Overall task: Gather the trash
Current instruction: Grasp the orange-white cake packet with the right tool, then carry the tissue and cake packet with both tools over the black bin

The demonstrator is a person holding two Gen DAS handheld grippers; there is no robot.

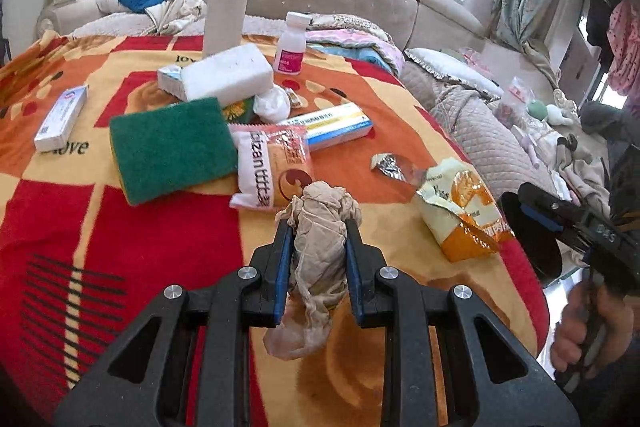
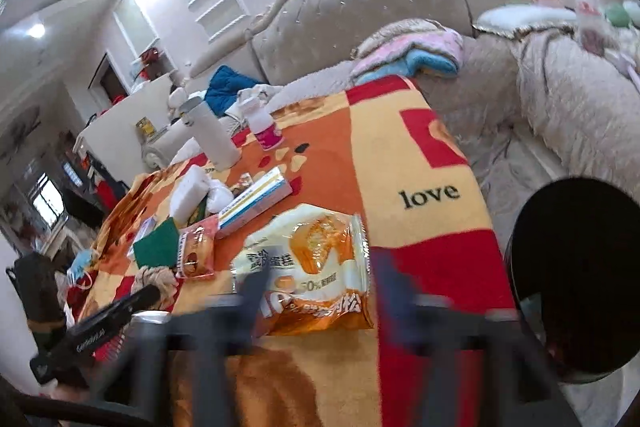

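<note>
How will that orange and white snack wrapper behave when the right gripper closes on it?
The snack wrapper looks like thin, glossy film, so it will probably crumple and may slip between the pads. It lies flat and seems empty, likely very light. The right gripper stands open over it.

Both fisheye views are daylit, edges curved and vignetted; the left is sharp, the right smeared, glare on its wall
</note>
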